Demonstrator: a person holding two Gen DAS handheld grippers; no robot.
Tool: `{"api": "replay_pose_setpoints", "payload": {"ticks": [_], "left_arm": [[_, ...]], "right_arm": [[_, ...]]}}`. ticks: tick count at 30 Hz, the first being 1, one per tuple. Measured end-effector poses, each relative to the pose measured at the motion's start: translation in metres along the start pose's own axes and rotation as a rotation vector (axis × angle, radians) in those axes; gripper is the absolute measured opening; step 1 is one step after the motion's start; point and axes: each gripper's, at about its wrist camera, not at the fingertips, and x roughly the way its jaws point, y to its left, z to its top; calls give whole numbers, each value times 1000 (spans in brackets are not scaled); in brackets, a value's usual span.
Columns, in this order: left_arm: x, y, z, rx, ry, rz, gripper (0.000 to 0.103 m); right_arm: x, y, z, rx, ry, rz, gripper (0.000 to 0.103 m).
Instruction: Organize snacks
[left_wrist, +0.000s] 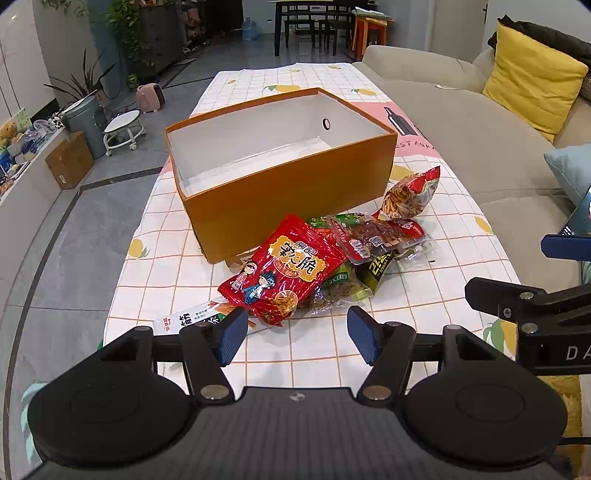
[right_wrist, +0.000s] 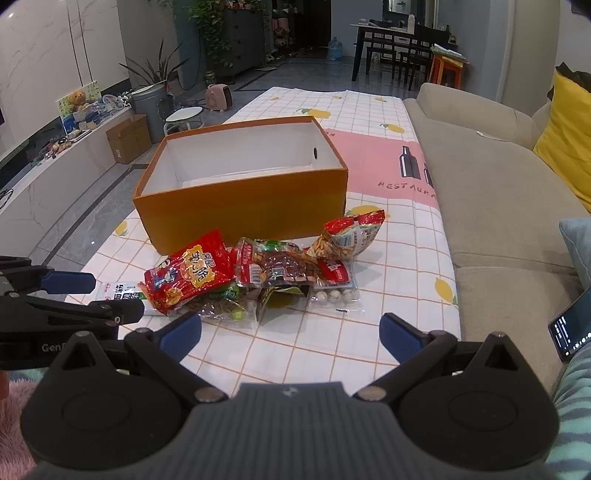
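The left gripper (left_wrist: 295, 334) hangs with jaws apart, empty, before the heap of crinkly red and green plastic snack packets (right_wrist: 255, 277) on the checked-cloth counter (right_wrist: 402, 258). Behind stands the orange cardboard box (right_wrist: 240, 206). The right gripper (right_wrist: 290, 334) is likewise spread, empty.

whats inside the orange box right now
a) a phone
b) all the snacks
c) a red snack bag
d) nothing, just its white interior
d: the orange box shows only bare white walls and floor, while the snack packets, such as the big red snack bag, lie piled on the table in front of it.
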Motion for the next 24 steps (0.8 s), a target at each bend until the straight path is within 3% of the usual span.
{"api": "replay_pose_setpoints", "payload": {"ticks": [24], "left_arm": [[2,0,-1,2,7,-6,73]], "right_arm": [[2,3,3,-11,10,-1,99]]}}
